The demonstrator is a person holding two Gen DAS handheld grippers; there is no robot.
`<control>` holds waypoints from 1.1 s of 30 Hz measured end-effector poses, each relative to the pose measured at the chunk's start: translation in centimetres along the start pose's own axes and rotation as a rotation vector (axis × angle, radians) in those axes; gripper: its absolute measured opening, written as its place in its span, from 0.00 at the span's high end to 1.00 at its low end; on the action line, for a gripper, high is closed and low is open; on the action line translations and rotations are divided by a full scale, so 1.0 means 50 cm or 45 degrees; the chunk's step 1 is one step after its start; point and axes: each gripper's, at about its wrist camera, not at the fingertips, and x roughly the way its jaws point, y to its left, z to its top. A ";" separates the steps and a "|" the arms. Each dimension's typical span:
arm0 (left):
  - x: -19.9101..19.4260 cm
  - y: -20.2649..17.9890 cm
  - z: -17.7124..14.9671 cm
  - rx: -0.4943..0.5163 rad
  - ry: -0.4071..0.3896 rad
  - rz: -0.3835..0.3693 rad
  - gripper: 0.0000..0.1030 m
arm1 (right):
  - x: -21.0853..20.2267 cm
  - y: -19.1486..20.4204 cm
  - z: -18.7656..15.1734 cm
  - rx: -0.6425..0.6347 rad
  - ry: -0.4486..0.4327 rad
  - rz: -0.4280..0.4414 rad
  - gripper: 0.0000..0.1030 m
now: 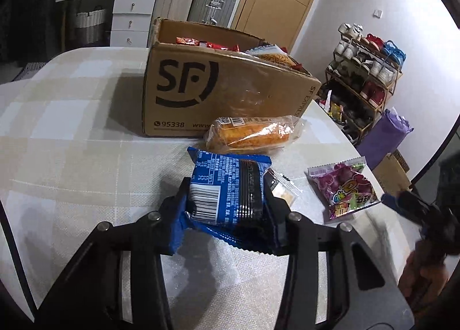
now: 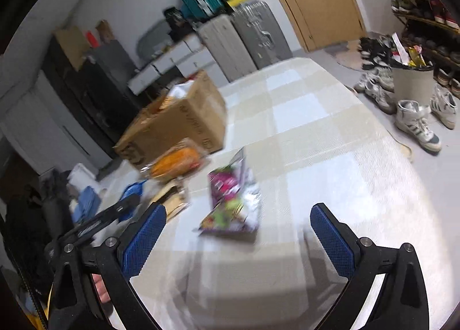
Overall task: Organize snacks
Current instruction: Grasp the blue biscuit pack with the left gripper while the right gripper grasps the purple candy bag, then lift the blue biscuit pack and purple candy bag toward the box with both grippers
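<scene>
Left hand-held gripper (image 1: 227,198) clamped on blue snack packet (image 1: 227,186) (above table); right hand-held gripper (image 2: 238,232) wide.

cardboard box (image 1: 227,86) blocks ahead, bread pack (image 1: 253,133) against it, tablecloth (image 1: 72,134) bare leftward

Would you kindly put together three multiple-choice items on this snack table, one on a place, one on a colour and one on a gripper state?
1. Where is the bread roll in clear wrap?
A. inside the cardboard box
B. on the table in front of the cardboard box
C. on the floor

2. What colour is the packet in the left gripper?
A. blue
B. yellow
C. green

3. How is the right gripper?
A. shut on the purple packet
B. shut on nothing
C. open and empty

Answers:
1 B, it lies on the tablecloth against the box's printed side.
2 A, its wrapper is blue with a barcode.
3 C, its fingers stand wide apart, with the purple packet lying beyond them.
</scene>
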 end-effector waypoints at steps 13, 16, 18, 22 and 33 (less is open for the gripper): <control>-0.017 -0.012 -0.013 0.036 -0.007 -0.005 0.60 | 0.134 0.061 0.030 -0.158 0.199 -0.122 0.45; -0.019 -0.014 -0.013 0.045 -0.011 -0.002 0.60 | 0.130 0.068 0.019 -0.200 0.173 -0.118 0.62; -0.021 -0.016 -0.013 0.048 -0.012 0.001 0.60 | 0.121 0.074 0.011 -0.217 0.152 -0.108 0.64; -0.023 -0.017 -0.014 0.049 -0.017 -0.001 0.60 | 0.110 0.072 0.001 -0.198 0.160 -0.061 0.67; -0.018 -0.009 -0.014 0.015 0.004 -0.012 0.60 | -0.001 0.084 -0.027 -0.106 0.008 0.112 0.67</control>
